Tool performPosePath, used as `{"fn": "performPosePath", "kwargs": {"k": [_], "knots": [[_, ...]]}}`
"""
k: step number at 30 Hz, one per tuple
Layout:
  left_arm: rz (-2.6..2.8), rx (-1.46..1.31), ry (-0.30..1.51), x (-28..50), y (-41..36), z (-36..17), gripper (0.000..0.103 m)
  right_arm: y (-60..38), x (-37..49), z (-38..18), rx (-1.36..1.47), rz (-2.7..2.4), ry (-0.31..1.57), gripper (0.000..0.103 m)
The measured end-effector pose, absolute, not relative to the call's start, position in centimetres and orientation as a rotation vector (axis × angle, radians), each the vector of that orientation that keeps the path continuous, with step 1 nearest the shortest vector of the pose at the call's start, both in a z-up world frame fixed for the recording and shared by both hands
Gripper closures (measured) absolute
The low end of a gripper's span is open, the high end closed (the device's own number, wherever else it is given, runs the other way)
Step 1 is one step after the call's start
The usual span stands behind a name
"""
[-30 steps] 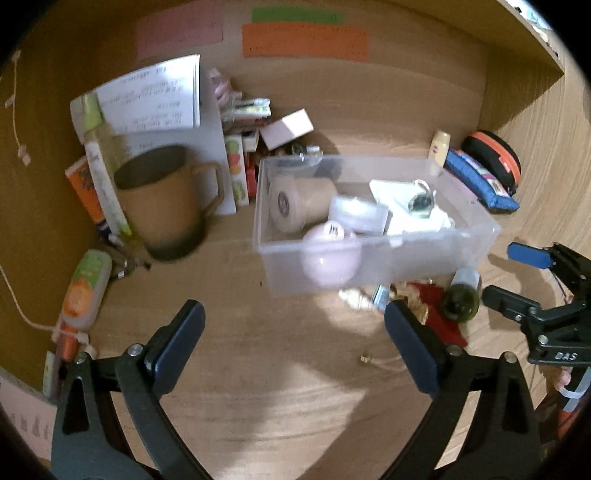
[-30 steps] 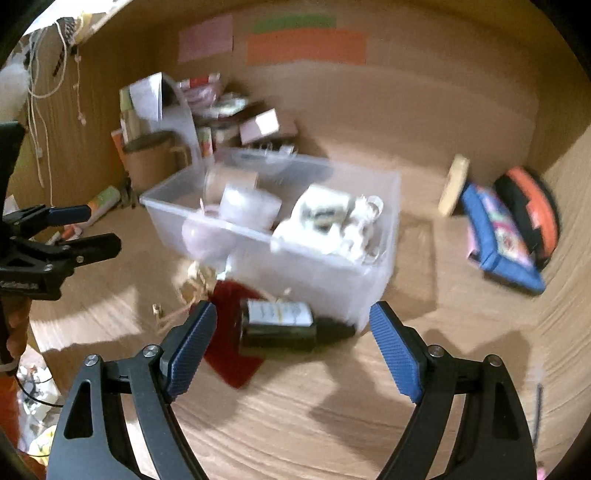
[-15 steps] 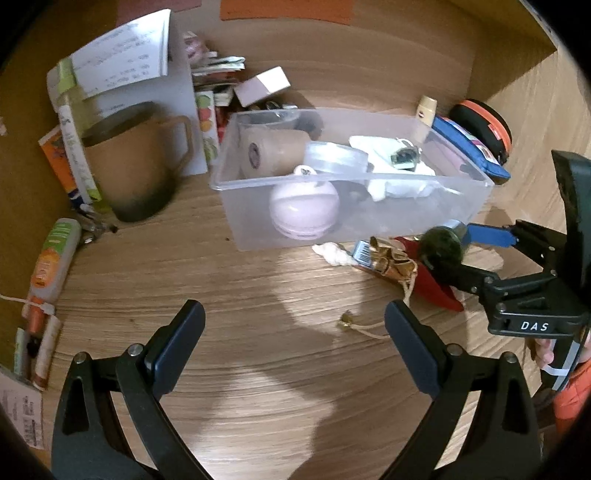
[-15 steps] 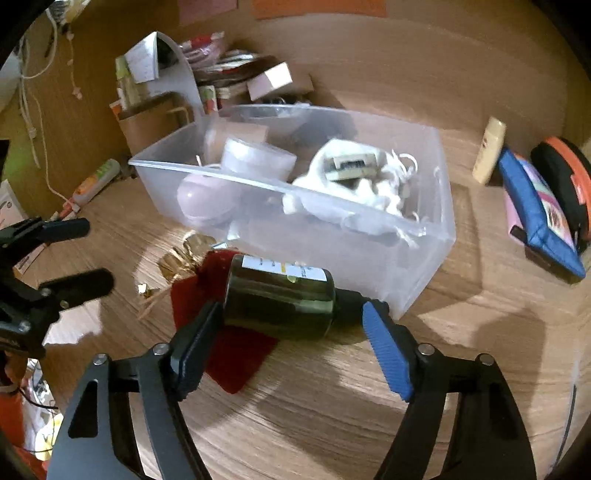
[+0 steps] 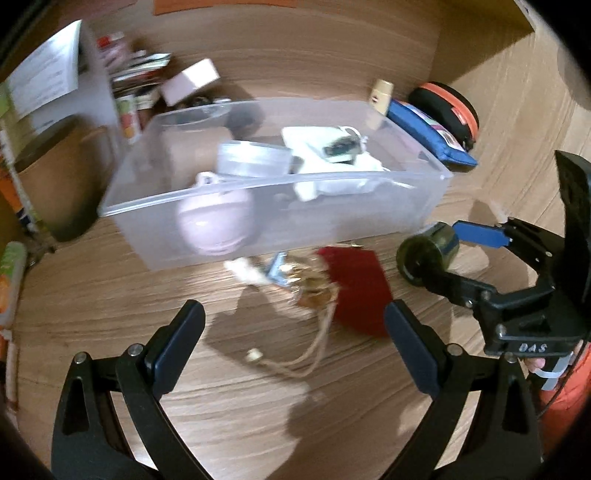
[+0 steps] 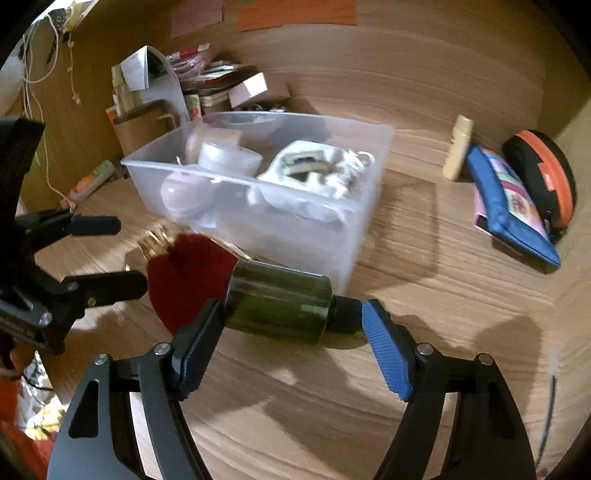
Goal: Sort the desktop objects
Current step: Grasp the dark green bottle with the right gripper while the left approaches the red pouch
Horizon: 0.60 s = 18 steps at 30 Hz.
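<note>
The right gripper (image 6: 291, 328) has just closed endwise on the dark green bottle (image 6: 279, 301) lying near the clear bin (image 6: 369, 206) — ready to lift; the left gripper (image 5: 295, 332), wide and empty, has dropped toward the red pouch (image 5: 356, 288).

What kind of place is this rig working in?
Likely a home desk nook: wood-grain desktop enclosed by wooden walls, sticky notes on the back wall, a clear plastic storage bin of odds and ends, and a blue zip pouch beside it.
</note>
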<state>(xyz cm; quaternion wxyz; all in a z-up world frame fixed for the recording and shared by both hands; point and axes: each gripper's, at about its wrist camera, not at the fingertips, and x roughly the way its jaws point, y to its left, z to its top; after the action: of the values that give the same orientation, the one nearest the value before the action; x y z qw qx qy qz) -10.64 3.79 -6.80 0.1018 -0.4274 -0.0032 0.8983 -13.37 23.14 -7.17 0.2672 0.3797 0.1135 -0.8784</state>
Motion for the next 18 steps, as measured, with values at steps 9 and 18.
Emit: {"fn": "performPosePath", "kwargs": {"k": [9, 18], "knots": [[2.612, -1.339, 0.008, -12.9, 6.5, -8.3, 0.041, 25.1, -13.1, -7.7, 1.052, -2.33, 0.374, 0.028], [2.661, -1.314, 0.037, -13.1, 6.9, -8.3, 0.074, 25.6, -14.8, -8.4, 1.12, -2.31, 0.34, 0.024]]}}
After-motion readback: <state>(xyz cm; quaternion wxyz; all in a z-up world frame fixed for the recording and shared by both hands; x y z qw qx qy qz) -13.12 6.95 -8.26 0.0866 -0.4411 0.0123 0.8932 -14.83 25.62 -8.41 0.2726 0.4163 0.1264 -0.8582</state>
